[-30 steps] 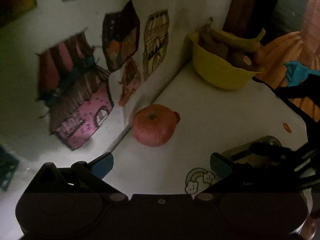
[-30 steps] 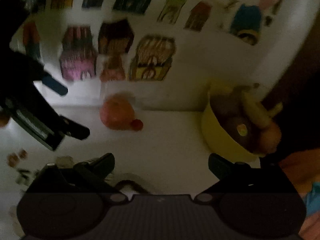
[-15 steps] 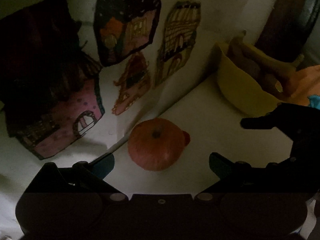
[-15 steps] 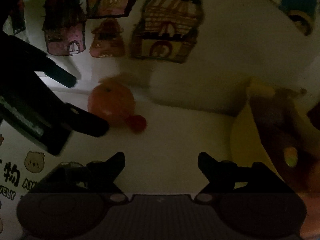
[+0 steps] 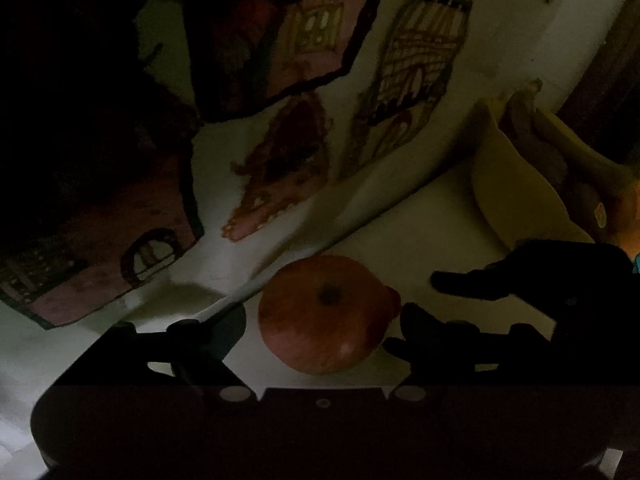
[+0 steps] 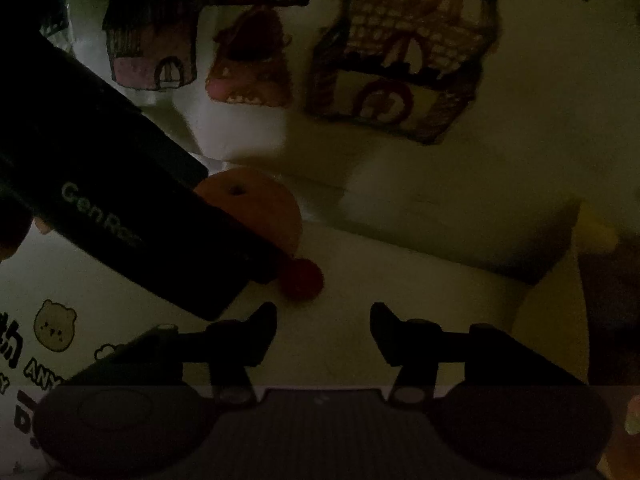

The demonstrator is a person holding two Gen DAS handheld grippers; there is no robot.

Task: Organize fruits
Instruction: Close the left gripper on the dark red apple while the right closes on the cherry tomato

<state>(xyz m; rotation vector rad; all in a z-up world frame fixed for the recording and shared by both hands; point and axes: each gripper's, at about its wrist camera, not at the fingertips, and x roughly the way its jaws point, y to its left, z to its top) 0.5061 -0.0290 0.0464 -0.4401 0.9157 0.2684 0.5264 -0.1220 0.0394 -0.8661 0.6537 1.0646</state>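
Observation:
An orange-red round fruit (image 5: 324,314) lies on the white table by the wall. My left gripper (image 5: 320,326) is open, its two fingers on either side of the fruit, apart from it or barely touching. In the right wrist view the fruit (image 6: 256,204) is partly hidden behind the left gripper's body (image 6: 120,208). A small red fruit (image 6: 304,278) lies beside it. My right gripper (image 6: 323,328) is open and empty, just in front of the small red fruit. A yellow bowl (image 5: 516,196) with bananas and other fruit stands at the right.
The wall (image 5: 360,80) with children's house drawings runs close behind the fruit. Stickers with a bear (image 6: 54,324) and letters mark the table at the left. The right gripper's finger (image 5: 472,280) shows as a dark shape at the right of the left wrist view.
My left gripper moved forward until its fingers straddle the round fruit. My right gripper moved closer to the small red fruit and the wall.

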